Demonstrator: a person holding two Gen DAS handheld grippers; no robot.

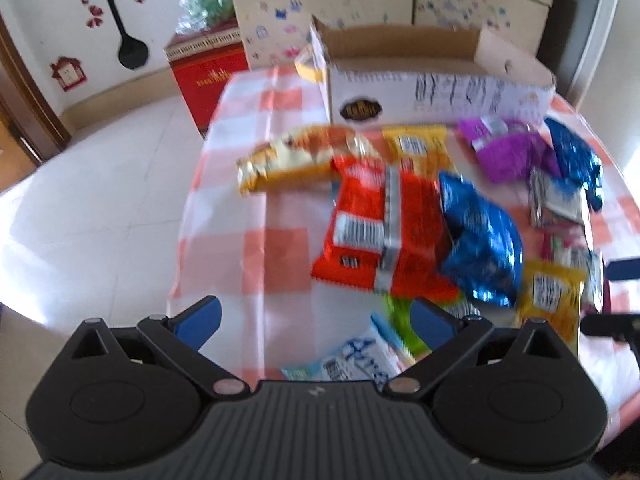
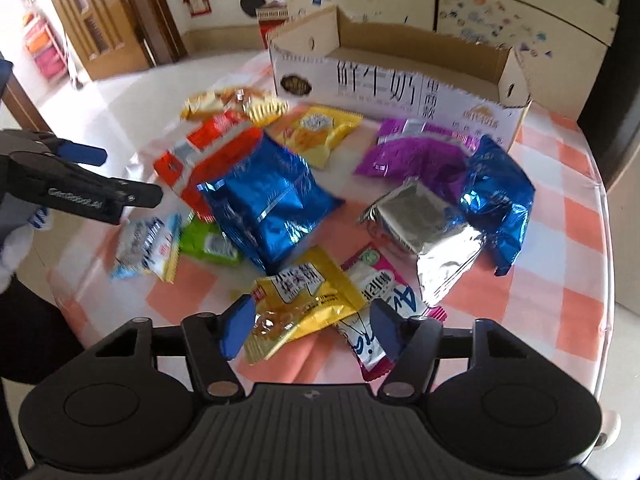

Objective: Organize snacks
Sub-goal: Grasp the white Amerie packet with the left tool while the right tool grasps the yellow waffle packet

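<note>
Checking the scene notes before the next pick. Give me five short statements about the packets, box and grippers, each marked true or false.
1. The cardboard box holds several packets. False: its visible inside is bare.
2. A yellow packet lies between the right gripper fingers. True.
3. The left gripper is clamped on the red packet. False: it is open, holding nothing.
4. A blue packet lies partly on the red one. True.
5. The tablecloth is plain green. False: orange-and-white checked.

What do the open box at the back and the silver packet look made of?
Box: looks like corrugated cardboard, printed white outside, raw brown inside, torn top edge. Silver packet: probably metallised plastic foil, shiny and creased, catching mirror-like glints.
</note>
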